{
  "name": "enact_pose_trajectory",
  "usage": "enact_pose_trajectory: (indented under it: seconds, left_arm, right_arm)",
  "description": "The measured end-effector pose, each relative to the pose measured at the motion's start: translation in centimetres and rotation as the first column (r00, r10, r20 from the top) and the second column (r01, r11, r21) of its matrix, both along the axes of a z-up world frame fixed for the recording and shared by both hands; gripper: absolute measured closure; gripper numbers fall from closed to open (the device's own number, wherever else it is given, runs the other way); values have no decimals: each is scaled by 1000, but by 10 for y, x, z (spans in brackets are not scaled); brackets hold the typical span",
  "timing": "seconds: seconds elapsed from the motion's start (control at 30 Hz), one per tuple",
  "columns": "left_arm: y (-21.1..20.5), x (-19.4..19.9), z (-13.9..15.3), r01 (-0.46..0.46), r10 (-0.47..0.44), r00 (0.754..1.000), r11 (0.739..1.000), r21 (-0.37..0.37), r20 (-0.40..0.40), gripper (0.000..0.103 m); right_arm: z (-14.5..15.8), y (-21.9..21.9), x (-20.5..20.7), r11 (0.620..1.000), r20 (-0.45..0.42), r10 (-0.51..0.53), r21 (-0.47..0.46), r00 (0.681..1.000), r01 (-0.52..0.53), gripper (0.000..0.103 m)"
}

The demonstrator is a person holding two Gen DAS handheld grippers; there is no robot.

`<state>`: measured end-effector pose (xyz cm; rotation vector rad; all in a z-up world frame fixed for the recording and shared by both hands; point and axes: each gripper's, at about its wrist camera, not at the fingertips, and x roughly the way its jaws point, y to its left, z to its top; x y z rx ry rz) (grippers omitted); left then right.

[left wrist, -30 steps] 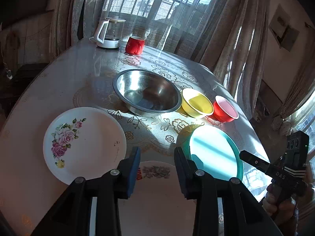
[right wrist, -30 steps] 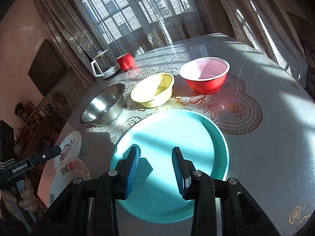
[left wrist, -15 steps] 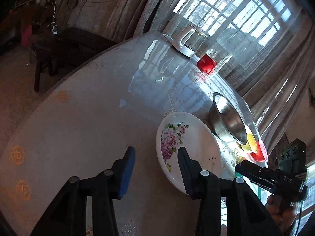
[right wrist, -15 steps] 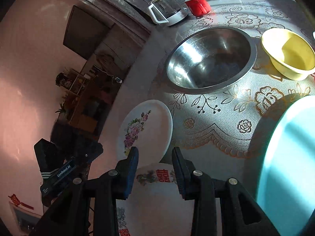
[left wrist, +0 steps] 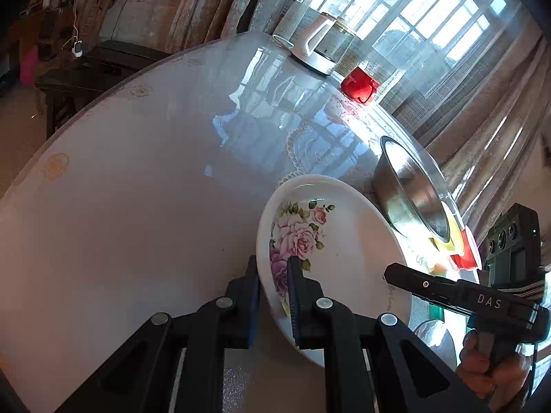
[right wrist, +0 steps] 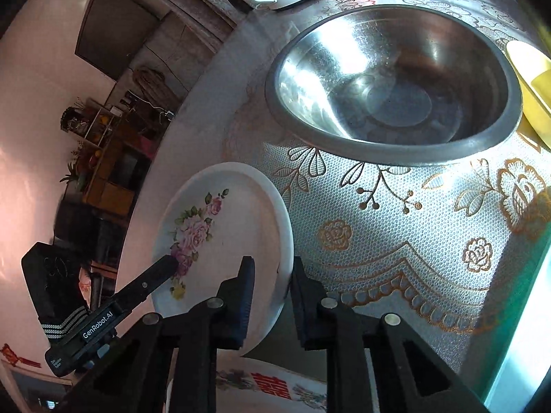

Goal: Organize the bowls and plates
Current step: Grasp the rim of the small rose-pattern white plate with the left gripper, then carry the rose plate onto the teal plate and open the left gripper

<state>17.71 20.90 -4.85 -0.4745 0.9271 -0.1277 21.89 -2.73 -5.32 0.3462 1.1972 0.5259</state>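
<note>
The left gripper [left wrist: 272,296] is pinching the near edge of the flower plate [left wrist: 344,258], one finger on each side of the rim. The right gripper [right wrist: 270,296] is at the other edge of the same plate [right wrist: 220,227]; its jaws are closing with the rim between them, and its fingers [right wrist: 303,296] sit right at the rim, but it is hard to tell if they press on it. In the left view a hand [left wrist: 492,375] holds the right gripper's handle just past the plate. Below the flower plate in the right view lies another plate with red letters [right wrist: 275,385], partly hidden. Past the flower plate stands a big metal bowl [right wrist: 396,79], near it but not touching. Just beside the metal bowl is a yellow bowl [right wrist: 532,89], and the left view shows a red bowl [left wrist: 465,254] next to that. A green plate [right wrist: 520,330] lies off to the side of the flower plate. Far behind the metal bowl stand a kettle [left wrist: 323,48] and a red cup [left wrist: 360,84] on the table [left wrist: 137,189].
</note>
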Motion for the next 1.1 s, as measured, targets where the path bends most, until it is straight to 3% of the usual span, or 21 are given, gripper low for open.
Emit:
enact_pose_trajectory:
  seconds: [0.4,0.53,0.73,1.1]
  left_arm:
    - [-3,-11,47,-18,15,995,999,32,102,89]
    - [-28,-18,63,12,-23,992,996,88,121,89]
    - [-73,-31,74,101,-115,983,990,103,140,89]
    - [-181,-47,73,303,-319,942,943,139,108,89]
  right_arm:
    - [32,-14,-6,994,85,-24,110,996,15,83]
    - [40,-35,-21,991,110,-59,129,992,45,83]
    - [50,-80,-53,985,143,-124,138,982,104,83]
    - [45,-175,-113,952,148,-291,143,945,271,83]
